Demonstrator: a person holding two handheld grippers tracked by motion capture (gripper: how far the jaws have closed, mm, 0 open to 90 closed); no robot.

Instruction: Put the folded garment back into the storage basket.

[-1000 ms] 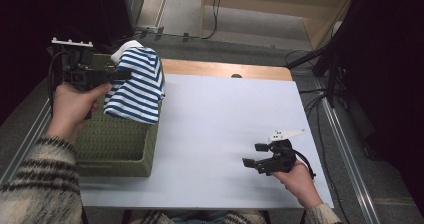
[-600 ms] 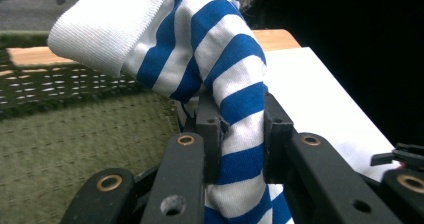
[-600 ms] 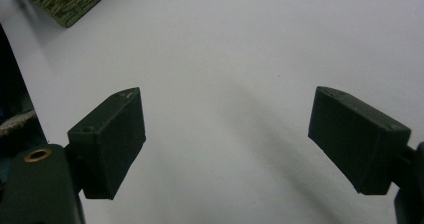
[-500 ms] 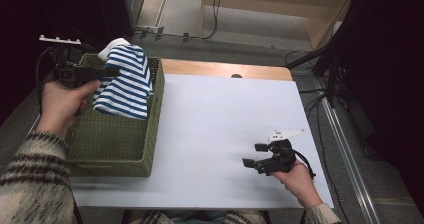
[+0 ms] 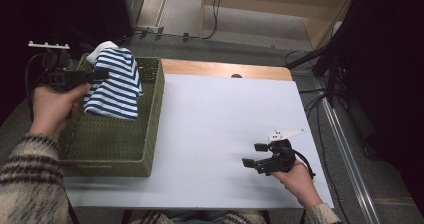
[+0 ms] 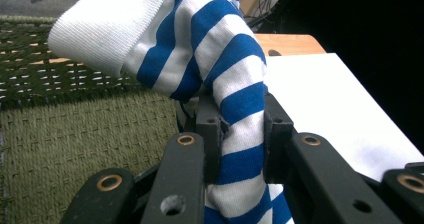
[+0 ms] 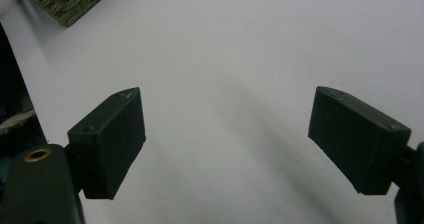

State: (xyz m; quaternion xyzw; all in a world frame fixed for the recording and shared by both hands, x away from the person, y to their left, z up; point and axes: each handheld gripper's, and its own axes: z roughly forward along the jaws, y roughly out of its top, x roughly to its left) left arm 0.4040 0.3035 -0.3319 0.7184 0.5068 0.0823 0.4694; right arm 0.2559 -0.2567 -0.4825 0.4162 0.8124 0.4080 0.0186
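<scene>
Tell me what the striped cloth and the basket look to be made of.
Striped cloth: soft knit fabric, likely cotton jersey, matte; fine ribbing at the white hem, and it bunches between the jaws.
Basket: woven green cord or fibre, matte; the coarse weave shows and light passes through the wall. Exact fibre unclear.

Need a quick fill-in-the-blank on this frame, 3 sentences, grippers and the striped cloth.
1. The left gripper is shut on the blue-and-white ____ garment.
2. The garment hangs over the green woven ____.
3. The right gripper rests low over the white table with its jaws ____.

Missing words: striped; basket; open
</scene>
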